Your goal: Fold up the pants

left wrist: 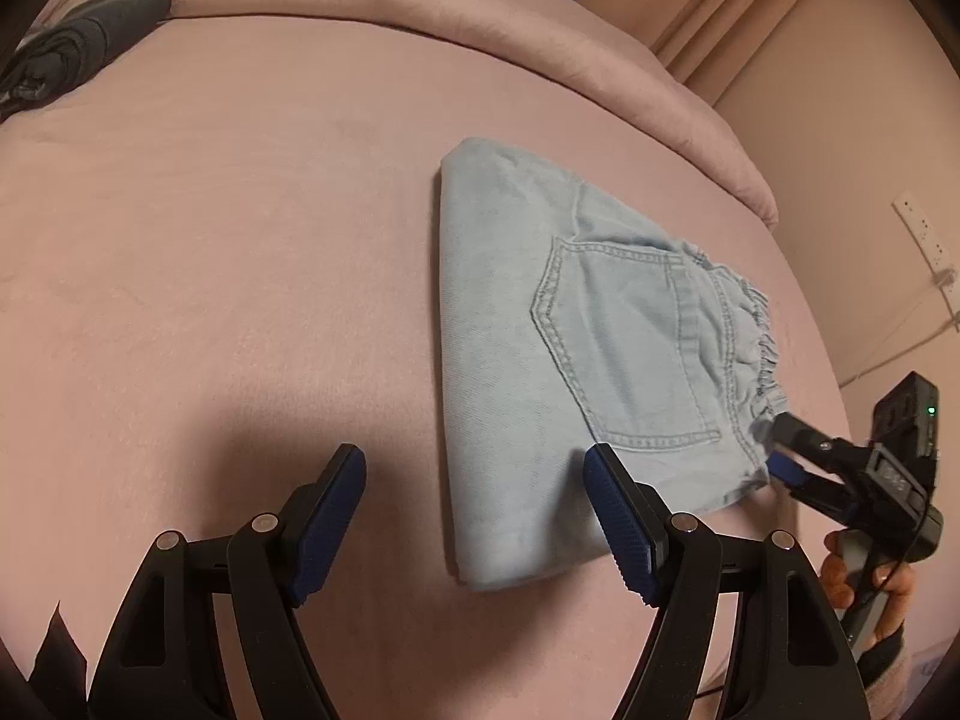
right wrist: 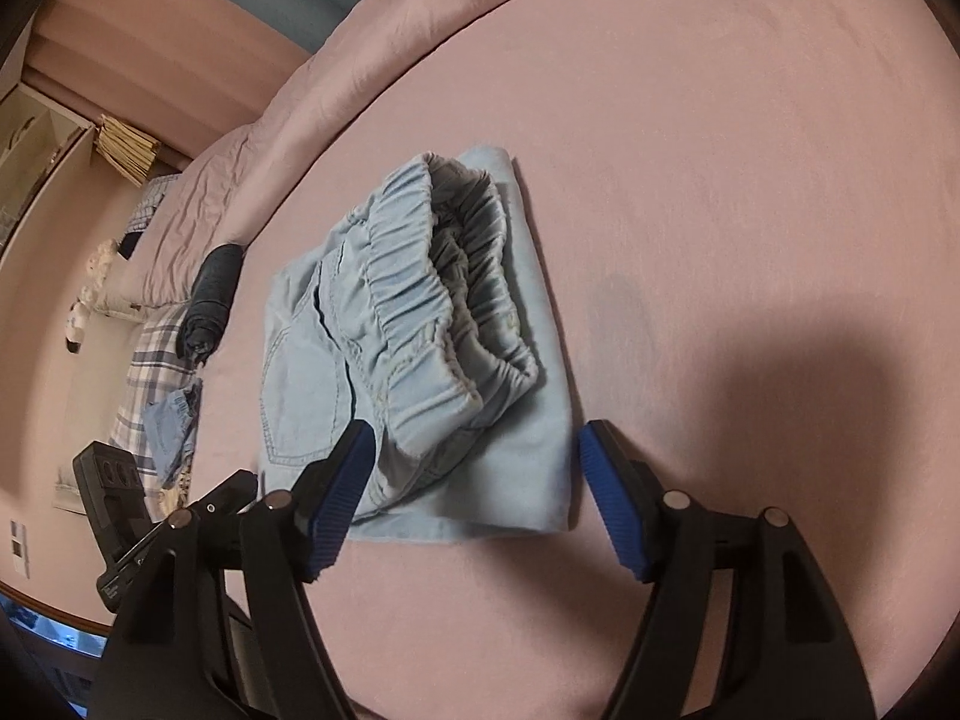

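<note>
Light blue jeans (left wrist: 522, 324) lie folded into a flat packet on the pink bed sheet (left wrist: 210, 240), back pocket up. In the right wrist view the jeans (right wrist: 420, 324) show their gathered elastic waistband toward me. My left gripper (left wrist: 474, 471) stands open at the packet's near edge, with its right finger over the denim. My right gripper (right wrist: 471, 450) is open too; the near corner of the jeans lies between its fingers and is not pinched. From the left wrist view the right gripper (left wrist: 777, 444) sits at the waistband corner, held by a hand (left wrist: 864, 576).
A dark rolled garment (right wrist: 210, 300) lies at the sheet's edge beside a bunched pink duvet (right wrist: 198, 204). A plaid cloth with a small blue denim piece (right wrist: 171, 420) lies beyond it. A wall with a socket strip (left wrist: 924, 234) is on the right.
</note>
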Motion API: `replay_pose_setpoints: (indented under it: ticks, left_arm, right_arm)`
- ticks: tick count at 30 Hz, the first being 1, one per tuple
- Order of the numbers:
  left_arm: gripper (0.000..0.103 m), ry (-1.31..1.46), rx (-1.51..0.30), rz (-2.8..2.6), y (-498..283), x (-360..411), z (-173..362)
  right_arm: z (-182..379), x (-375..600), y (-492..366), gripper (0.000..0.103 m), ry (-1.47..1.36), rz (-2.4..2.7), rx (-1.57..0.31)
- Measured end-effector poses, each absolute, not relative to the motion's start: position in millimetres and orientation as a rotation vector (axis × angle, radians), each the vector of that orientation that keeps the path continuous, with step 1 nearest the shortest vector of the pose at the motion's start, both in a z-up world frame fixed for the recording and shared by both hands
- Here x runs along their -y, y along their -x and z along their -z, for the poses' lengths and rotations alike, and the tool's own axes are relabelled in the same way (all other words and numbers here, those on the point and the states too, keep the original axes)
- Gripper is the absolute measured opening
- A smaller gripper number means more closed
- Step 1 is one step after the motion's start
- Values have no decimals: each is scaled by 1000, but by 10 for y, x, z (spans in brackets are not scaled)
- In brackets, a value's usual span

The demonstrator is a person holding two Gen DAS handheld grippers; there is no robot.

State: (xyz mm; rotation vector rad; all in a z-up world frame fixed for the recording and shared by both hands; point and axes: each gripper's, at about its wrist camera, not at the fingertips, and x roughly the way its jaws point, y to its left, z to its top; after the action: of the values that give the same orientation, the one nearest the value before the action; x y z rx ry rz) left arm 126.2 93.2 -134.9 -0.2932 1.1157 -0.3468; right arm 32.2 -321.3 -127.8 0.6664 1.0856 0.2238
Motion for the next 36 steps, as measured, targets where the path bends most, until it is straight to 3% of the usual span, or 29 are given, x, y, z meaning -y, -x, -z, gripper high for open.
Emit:
replay_pose_setpoints:
  ticks: [1, 10, 32, 36]
  left_arm:
    - [78, 295, -1119, 345, -1280, -938, 1363]
    - [82, 313, -1127, 364, -1452, -887, 1424]
    - [82, 250, -1124, 459, -1677, -463, 1438]
    - [82, 262, -1120, 459, -1679, -457, 1446]
  right_arm:
    - [1263, 3214, -343, 83, -655, -221, -1080]
    - [1344, 3219, -527, 91, -631, -221, -1098]
    - [1364, 3043, -715, 92, -555, -283, -1073]
    - [1355, 3011, -717, 88, -554, -277, -1063]
